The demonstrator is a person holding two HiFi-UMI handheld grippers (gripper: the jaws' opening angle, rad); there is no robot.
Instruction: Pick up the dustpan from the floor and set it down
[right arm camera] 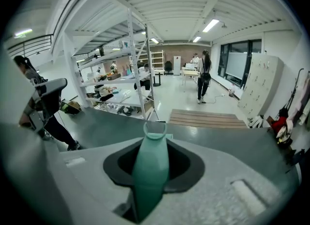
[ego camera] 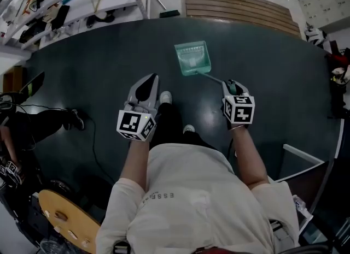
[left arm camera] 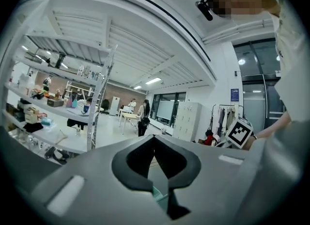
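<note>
A teal dustpan (ego camera: 192, 58) shows over the dark floor (ego camera: 98, 56) ahead of my feet, its thin handle running back and right. My right gripper (ego camera: 232, 88) is shut on the handle's teal grip (right arm camera: 150, 166), whose hang loop pokes out past the jaws; whether the pan touches the floor I cannot tell. In the right gripper view the right gripper (right arm camera: 154, 144) points down over the floor. My left gripper (ego camera: 146, 89) hovers left of the pan, apart from it, its jaws shut with the tips together and nothing between them. In the left gripper view the left gripper (left arm camera: 154, 139) looks out level into the room.
Metal shelving (ego camera: 60, 1) crowded with items stands at the far left. A slatted wooden platform (ego camera: 240, 7) lies beyond the pan. Another person's leg and shoe (ego camera: 71, 119) reach in from the left. A round wooden stool (ego camera: 65, 220) is behind me. A white frame (ego camera: 302, 155) stands at the right.
</note>
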